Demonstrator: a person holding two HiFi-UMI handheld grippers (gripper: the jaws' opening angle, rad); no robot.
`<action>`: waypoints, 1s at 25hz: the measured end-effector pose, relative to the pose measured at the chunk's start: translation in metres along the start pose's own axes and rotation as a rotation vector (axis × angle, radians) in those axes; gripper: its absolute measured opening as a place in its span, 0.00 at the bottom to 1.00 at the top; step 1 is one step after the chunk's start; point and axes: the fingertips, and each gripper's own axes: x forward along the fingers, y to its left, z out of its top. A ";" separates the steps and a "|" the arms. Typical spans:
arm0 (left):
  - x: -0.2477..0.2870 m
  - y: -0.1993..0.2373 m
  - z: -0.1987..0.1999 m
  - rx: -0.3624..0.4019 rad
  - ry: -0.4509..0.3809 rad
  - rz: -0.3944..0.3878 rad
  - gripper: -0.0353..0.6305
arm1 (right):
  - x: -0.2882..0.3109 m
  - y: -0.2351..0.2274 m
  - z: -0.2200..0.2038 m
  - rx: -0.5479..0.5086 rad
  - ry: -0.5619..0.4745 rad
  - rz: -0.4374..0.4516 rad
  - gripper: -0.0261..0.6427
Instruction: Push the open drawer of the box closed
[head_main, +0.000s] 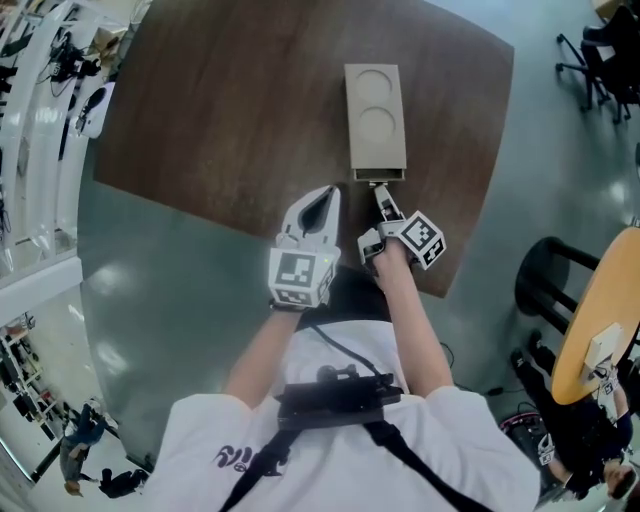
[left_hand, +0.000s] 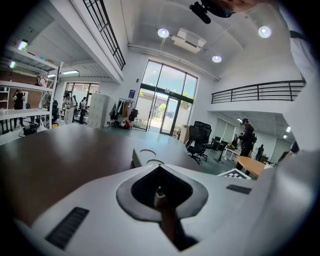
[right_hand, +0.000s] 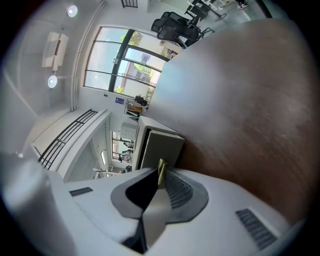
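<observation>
Here, the right gripper (head_main: 381, 197), jaws pressed together into a blunt tip, points at the slightly protruding drawer (head_main: 379, 175) of the beige box (head_main: 375, 115) on the brown table (head_main: 230, 120), seemingly ready to push. The left gripper (head_main: 328, 200), likewise closed and empty, hovers beside it, apparently unneeded.

This is a big open-plan office hall that doubles as a lab. A high white ceiling carries round recessed lights (left_hand: 163, 33), and a railed mezzanine (left_hand: 260, 92) runs along the walls. Tall glass entrance doors (left_hand: 162, 112) let in daylight beside a row of lockers (left_hand: 97, 110). Black swivel chairs (left_hand: 200, 140) stand on the polished grey floor (head_main: 150, 300), people (left_hand: 246, 137) work at desks further back, and white racks (head_main: 40, 120) hung with cables and gear line one side of the brown counter (head_main: 250, 110).
</observation>
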 end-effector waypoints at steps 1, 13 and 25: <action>0.000 0.002 0.001 -0.001 -0.001 0.006 0.07 | 0.004 0.001 0.001 -0.003 0.004 0.001 0.11; -0.018 0.018 0.004 -0.021 -0.002 0.073 0.07 | 0.025 0.014 0.006 -0.020 0.006 0.019 0.11; -0.053 -0.017 -0.004 0.005 -0.031 0.001 0.07 | -0.039 0.003 0.015 -0.222 -0.088 -0.017 0.11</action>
